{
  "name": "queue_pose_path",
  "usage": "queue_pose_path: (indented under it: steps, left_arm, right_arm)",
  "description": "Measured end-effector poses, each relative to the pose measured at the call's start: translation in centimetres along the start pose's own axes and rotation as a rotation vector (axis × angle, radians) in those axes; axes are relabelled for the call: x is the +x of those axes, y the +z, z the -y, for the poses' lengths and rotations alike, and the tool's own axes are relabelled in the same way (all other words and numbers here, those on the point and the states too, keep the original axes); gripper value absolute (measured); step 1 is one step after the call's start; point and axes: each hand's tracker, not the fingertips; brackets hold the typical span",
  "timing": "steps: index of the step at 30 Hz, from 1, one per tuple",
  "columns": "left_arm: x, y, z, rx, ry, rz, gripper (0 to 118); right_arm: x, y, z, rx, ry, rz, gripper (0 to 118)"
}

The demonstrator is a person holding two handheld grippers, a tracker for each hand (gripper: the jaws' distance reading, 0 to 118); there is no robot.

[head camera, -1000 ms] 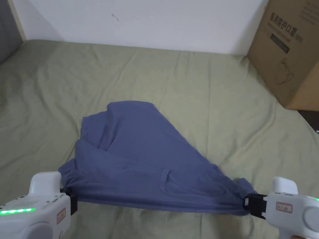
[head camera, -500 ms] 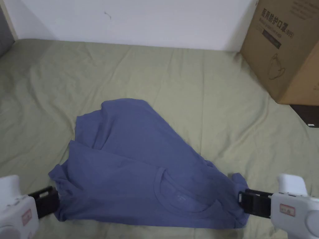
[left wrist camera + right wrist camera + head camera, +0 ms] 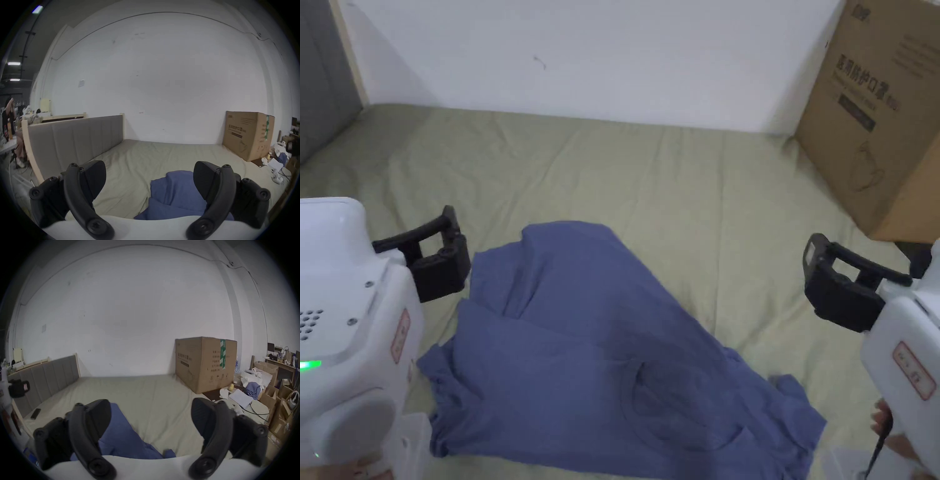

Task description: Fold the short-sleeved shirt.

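Shirt (image 3: 594,350) is the blue short-sleeved one, lying loose and rumpled on the bed (image 3: 687,187), kind of a lopsided triangle: the far end bunches up toward the wall, the near edge spreads wide toward the person, and you can make out the neck opening on the near right part. It's not flat, there are overlapping layers and a crumpled bit at each near corner. Nothing is touching it right now. The left hand-held gripper (image 3: 434,250) hangs above the bed just off the shirt's far left edge, jaws spread wide with nothing between them; in the left gripper view (image 3: 149,181) you see the olive sheet and a piece of the blue cloth through the gap. The right hand-held gripper (image 3: 837,284) is well off to the right of the shirt, over bare sheet, also wide apart and empty, and in the right gripper view (image 3: 151,420) the shirt sits low and left behind its left jaw. A bit of the person's hand (image 3: 890,431) shows under the right one's white body. Bed is covered in a wrinkly olive-green sheet and pushed against a white wall (image 3: 600,56). A big cardboard box (image 3: 881,119) stands at the far right corner of the bed, and a grey padded headboard (image 3: 76,139) runs along the left side. There's a dark phone-looking thing (image 3: 35,413) lying on the sheet near the headboard, can't tell exactly what it is.
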Motion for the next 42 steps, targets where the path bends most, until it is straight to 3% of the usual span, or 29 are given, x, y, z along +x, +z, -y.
queue_pose_path:
  steps: [1, 2, 3, 4, 5, 7, 10, 14, 20, 21, 22, 23, 24, 25, 32, 37, 39, 42]
  left_arm:
    - [0.5, 0.2, -0.1, -0.003, -0.019, 0.010, 106]
    - [0.9, 0.4, 0.0, 0.002, -0.051, 0.025, 89]
    - [1.2, 0.4, 0.3, 0.011, -0.084, 0.039, 63]
    - [1.7, 0.5, 0.5, 0.008, -0.123, 0.037, 29]
    - [2.1, 0.3, 0.8, -0.003, -0.143, 0.029, 0]
    - [1.9, -0.3, 1.4, -0.023, -0.113, 0.055, 0]
    - [1.6, -1.0, 1.7, -0.092, -0.032, 0.131, 0]
    - [1.5, -2.9, 1.6, -0.123, -0.039, 0.144, 0]
    - [2.4, -11.3, -0.5, -0.288, -0.030, 0.242, 0]
    - [2.5, -13.3, -0.8, -0.310, -0.020, 0.265, 2]
    - [2.9, -15.4, -1.1, -0.344, 0.002, 0.296, 18]
    - [3.4, -17.4, -1.4, -0.401, 0.013, 0.325, 65]
    - [3.9, -20.0, -1.5, -0.487, 0.008, 0.336, 102]
    - [4.6, -22.6, -1.3, -0.576, -0.005, 0.347, 118]
    - [10.1, -36.3, 2.2, -0.777, -0.187, 0.325, 117]
    - [13.6, -46.2, 6.6, -0.957, -0.239, 0.286, 117]
    - [14.6, -49.0, 8.4, -0.987, -0.295, 0.295, 117]
    - [16.3, -52.3, 11.5, -1.031, -0.381, 0.293, 116]
  right_arm:
    - [-0.4, 0.0, -0.1, -0.006, -0.004, -0.011, 94]
    - [-0.6, -0.1, -0.1, -0.007, -0.006, -0.035, 82]
    - [-1.0, -0.1, 0.0, 0.001, 0.000, -0.053, 62]
    - [-1.5, -0.3, 0.2, 0.008, 0.016, -0.039, 35]
    - [-2.0, -0.4, 0.3, 0.011, 0.047, -0.017, 1]
    - [-2.5, -0.4, 0.9, 0.021, 0.052, 0.002, 0]
    - [-2.8, -0.8, 1.1, -0.020, 0.021, -0.051, 0]
    - [-2.6, -1.2, 1.6, -0.033, 0.046, -0.036, 0]
    - [-1.9, -2.9, 1.8, -0.076, 0.049, -0.030, 0]
    - [-1.8, -3.2, 1.9, -0.083, 0.046, -0.027, 0]
    - [-1.7, -3.7, 2.0, -0.091, 0.043, -0.025, 0]
    - [-1.6, -4.1, 2.1, -0.099, 0.040, -0.023, 0]
    - [-1.5, -4.6, 2.1, -0.108, 0.038, -0.019, 0]
    - [-1.4, -5.1, 2.3, -0.118, 0.035, -0.017, 0]
    - [-0.1, -9.0, 4.2, -0.219, 0.020, 0.004, 0]
    - [1.3, -12.9, 6.8, -0.330, 0.019, 0.023, 0]
    - [1.7, -14.3, 7.8, -0.346, 0.063, 0.059, 0]
    - [2.9, -16.2, 9.0, -0.380, 0.034, 0.062, 0]
